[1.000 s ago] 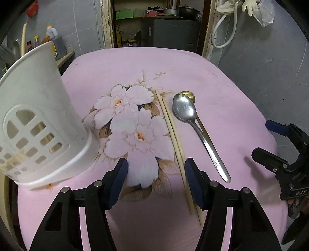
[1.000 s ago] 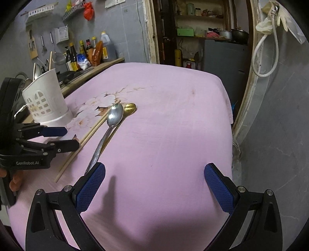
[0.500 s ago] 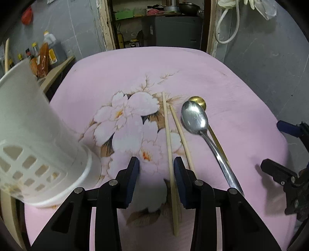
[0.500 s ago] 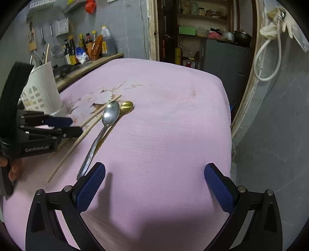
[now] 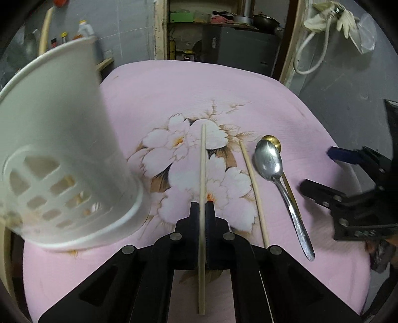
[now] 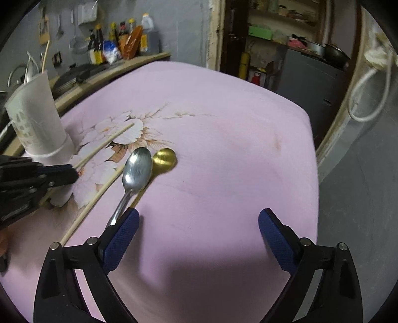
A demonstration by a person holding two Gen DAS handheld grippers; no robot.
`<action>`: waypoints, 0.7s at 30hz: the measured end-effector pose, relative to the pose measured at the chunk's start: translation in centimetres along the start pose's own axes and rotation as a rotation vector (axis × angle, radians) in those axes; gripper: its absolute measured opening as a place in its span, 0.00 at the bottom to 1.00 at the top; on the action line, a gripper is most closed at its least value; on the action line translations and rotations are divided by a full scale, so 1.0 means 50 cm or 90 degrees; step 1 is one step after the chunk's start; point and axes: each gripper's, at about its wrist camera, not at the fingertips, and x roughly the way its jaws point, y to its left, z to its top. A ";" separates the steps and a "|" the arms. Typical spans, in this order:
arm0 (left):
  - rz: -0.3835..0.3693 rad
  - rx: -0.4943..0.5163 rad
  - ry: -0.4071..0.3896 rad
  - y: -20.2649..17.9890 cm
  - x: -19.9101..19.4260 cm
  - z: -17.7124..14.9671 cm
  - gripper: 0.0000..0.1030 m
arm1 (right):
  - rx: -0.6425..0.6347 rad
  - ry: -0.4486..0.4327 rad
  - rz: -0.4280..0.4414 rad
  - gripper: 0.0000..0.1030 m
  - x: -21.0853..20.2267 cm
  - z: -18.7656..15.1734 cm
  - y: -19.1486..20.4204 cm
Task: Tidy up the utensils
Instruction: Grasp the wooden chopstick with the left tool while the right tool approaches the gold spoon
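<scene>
My left gripper (image 5: 202,207) is shut on one wooden chopstick (image 5: 202,161), which points away over the pink flowered cloth (image 5: 174,94). The second chopstick (image 5: 252,188) lies on the cloth to its right. Further right a silver spoon (image 5: 270,161) lies over a gold spoon (image 5: 272,141). A white slotted utensil holder (image 5: 57,149) stands at the left. My right gripper (image 6: 197,229) is open and empty, its left finger beside the silver spoon's (image 6: 136,171) handle. In the right wrist view, the held chopstick (image 6: 107,142), the gold spoon (image 6: 165,159) and the holder (image 6: 37,116) also show.
A counter with bottles (image 6: 119,42) and a pan runs behind the table's left side. A doorway with shelves (image 5: 211,20) and a dark cabinet stands behind the table. A grey wall with a white hose (image 5: 313,57) is at the right.
My left gripper has closed on one chopstick and swung it away from the other. My right gripper has moved closer to the spoons.
</scene>
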 end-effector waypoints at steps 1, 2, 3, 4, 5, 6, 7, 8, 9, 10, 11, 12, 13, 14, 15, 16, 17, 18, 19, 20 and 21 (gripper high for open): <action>-0.005 -0.008 0.001 0.006 -0.004 -0.002 0.02 | -0.012 0.005 -0.004 0.94 0.006 0.004 0.007; -0.007 -0.013 0.001 0.005 -0.009 -0.002 0.02 | -0.028 0.012 -0.012 0.94 0.013 0.009 0.015; -0.010 -0.019 0.001 0.004 -0.014 -0.007 0.02 | -0.039 0.015 -0.016 0.94 0.018 0.012 0.022; -0.013 -0.024 0.001 0.007 -0.018 -0.008 0.02 | -0.047 0.016 -0.018 0.94 0.021 0.015 0.026; -0.015 -0.029 0.001 0.010 -0.021 -0.010 0.02 | -0.056 0.017 -0.020 0.94 0.024 0.018 0.032; -0.017 -0.035 0.000 0.012 -0.025 -0.011 0.02 | -0.059 0.017 -0.020 0.94 0.026 0.020 0.034; -0.018 -0.040 -0.001 0.009 -0.032 -0.020 0.02 | -0.062 0.017 -0.019 0.94 0.027 0.022 0.037; -0.022 -0.047 -0.001 0.011 -0.036 -0.023 0.02 | -0.064 0.016 -0.018 0.94 0.029 0.023 0.040; -0.024 -0.052 -0.002 0.014 -0.040 -0.026 0.02 | -0.065 0.015 -0.015 0.94 0.030 0.026 0.042; -0.026 -0.058 -0.001 0.017 -0.044 -0.028 0.02 | -0.066 0.015 -0.013 0.94 0.031 0.027 0.045; -0.028 -0.062 -0.001 0.020 -0.048 -0.030 0.02 | -0.067 0.015 -0.010 0.94 0.032 0.029 0.046; -0.031 -0.065 -0.001 0.024 -0.051 -0.033 0.02 | -0.069 0.014 -0.005 0.94 0.033 0.032 0.048; -0.034 -0.068 0.000 0.026 -0.055 -0.035 0.02 | -0.070 0.014 -0.002 0.94 0.035 0.034 0.050; -0.038 -0.072 0.000 0.029 -0.058 -0.037 0.02 | -0.072 0.012 0.002 0.94 0.036 0.038 0.053; -0.041 -0.073 0.000 0.037 -0.061 -0.042 0.02 | -0.073 0.011 0.004 0.94 0.037 0.040 0.055; -0.044 -0.076 0.001 0.040 -0.064 -0.044 0.02 | -0.073 0.009 0.007 0.94 0.037 0.043 0.057; -0.046 -0.078 0.001 0.043 -0.061 -0.039 0.02 | -0.073 0.006 0.011 0.94 0.038 0.048 0.060; -0.048 -0.081 0.001 0.043 -0.067 -0.046 0.02 | -0.074 0.006 0.013 0.94 0.039 0.050 0.063; -0.051 -0.085 0.002 0.046 -0.069 -0.047 0.02 | -0.075 0.006 0.014 0.94 0.041 0.053 0.066; -0.053 -0.086 0.002 0.050 -0.072 -0.049 0.02 | -0.076 0.007 0.016 0.94 0.045 0.058 0.070; -0.054 -0.088 0.002 0.055 -0.076 -0.057 0.02 | -0.076 0.009 0.017 0.94 0.049 0.061 0.074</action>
